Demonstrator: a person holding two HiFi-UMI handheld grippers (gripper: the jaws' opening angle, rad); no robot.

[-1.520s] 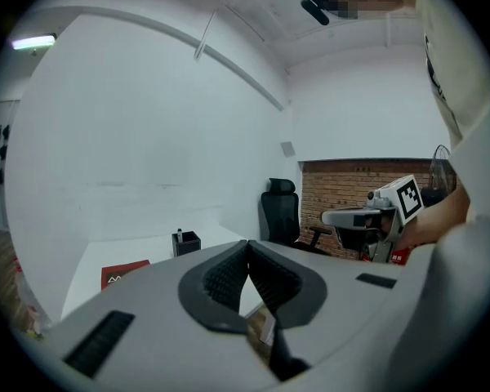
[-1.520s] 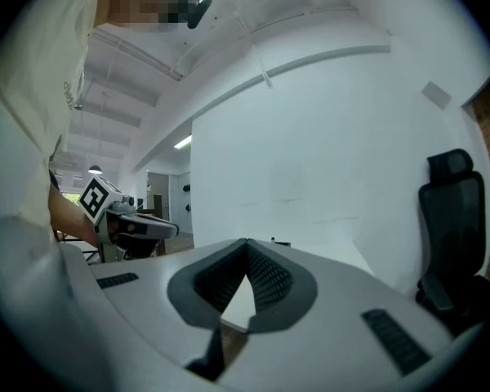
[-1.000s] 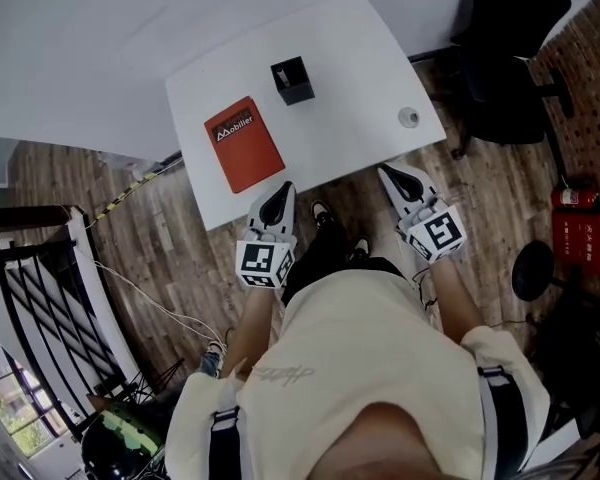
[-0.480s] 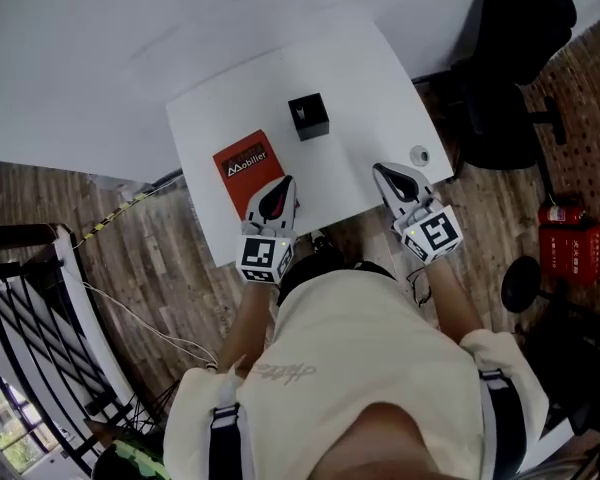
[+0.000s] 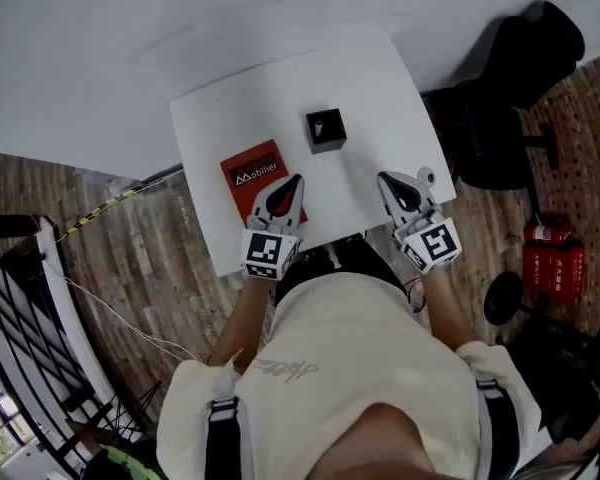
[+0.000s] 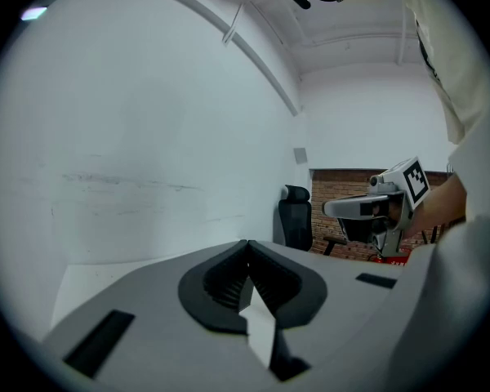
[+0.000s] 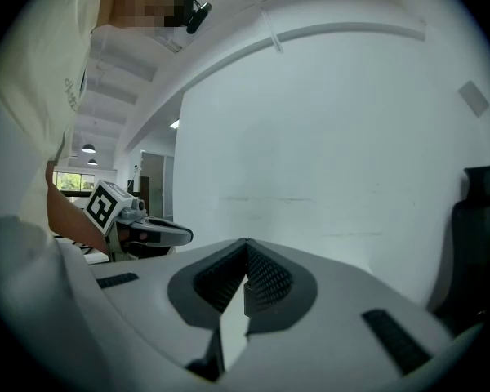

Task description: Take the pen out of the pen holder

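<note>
A small black square pen holder [image 5: 326,130] stands near the middle of the white table [image 5: 380,88]; something pale shows inside it, too small to name. My left gripper [image 5: 294,180] is shut and empty, hovering over the near edge of the red book [image 5: 252,174], short of the holder and to its left. My right gripper [image 5: 387,180] is also shut and empty, over the table's front right part. In the left gripper view the shut left gripper [image 6: 247,243] points at a white wall; in the right gripper view the right gripper [image 7: 247,242] does the same. Neither gripper view shows the holder.
A small round grey object [image 5: 426,176] lies at the table's right front edge. A black office chair [image 5: 510,78] stands to the right, and a red fire extinguisher [image 5: 550,258] lies on the wooden floor. A white wall runs behind the table.
The person has stepped closer to the table. Both grippers moved forward from beyond the front edge to above the tabletop, the left one now over the red book. Both stayed shut.
</note>
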